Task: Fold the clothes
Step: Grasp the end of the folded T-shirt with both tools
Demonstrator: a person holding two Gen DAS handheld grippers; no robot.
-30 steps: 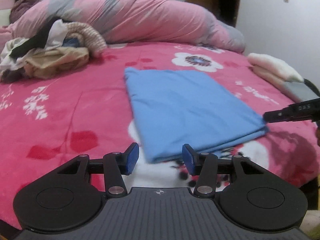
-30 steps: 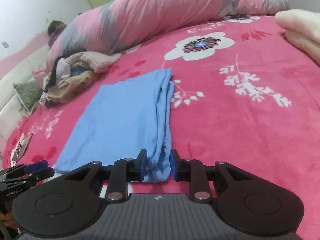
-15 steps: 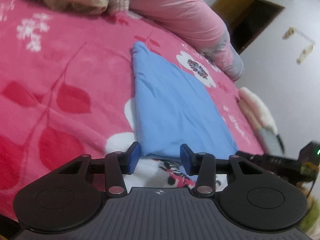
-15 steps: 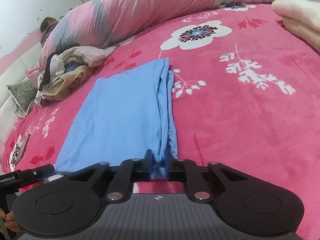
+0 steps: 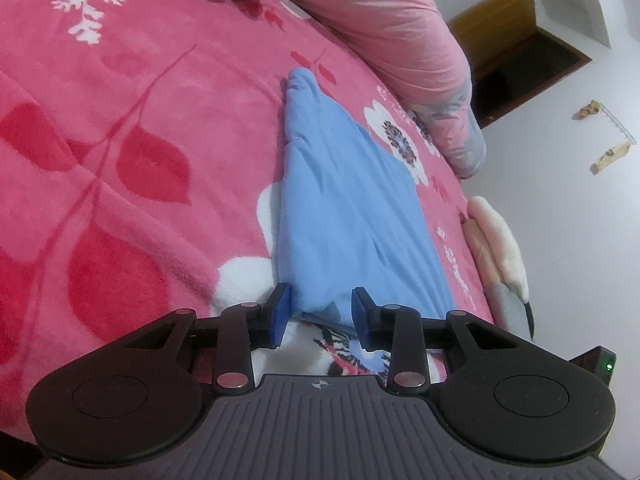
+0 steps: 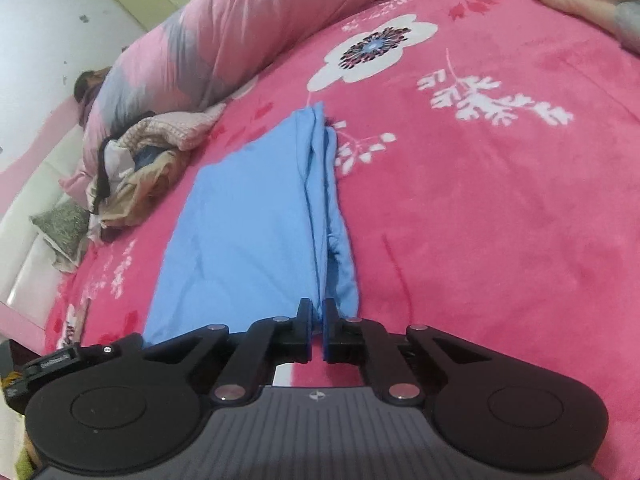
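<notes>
- The blue cloth (image 6: 248, 220) lies folded into a long strip on the pink bed (image 6: 500, 208).
- My right hand-held gripper (image 6: 316, 316) is clamped on its near corner, at the stacked layered edge.
- My left hand-held gripper (image 5: 318, 312) stands apart, fingers either side of the other near corner.
- It looks soft, light and limp; I judge it will sag and the layers may slide, so pinch through all layers at the corners.

left gripper (image 5: 320, 312) jaws apart, straddling the near corner of the folded blue garment (image 5: 340, 208) on the pink floral blanket (image 5: 120, 160) (pads not pinching it); rolled pink duvet (image 5: 384, 28) beyond.
</notes>
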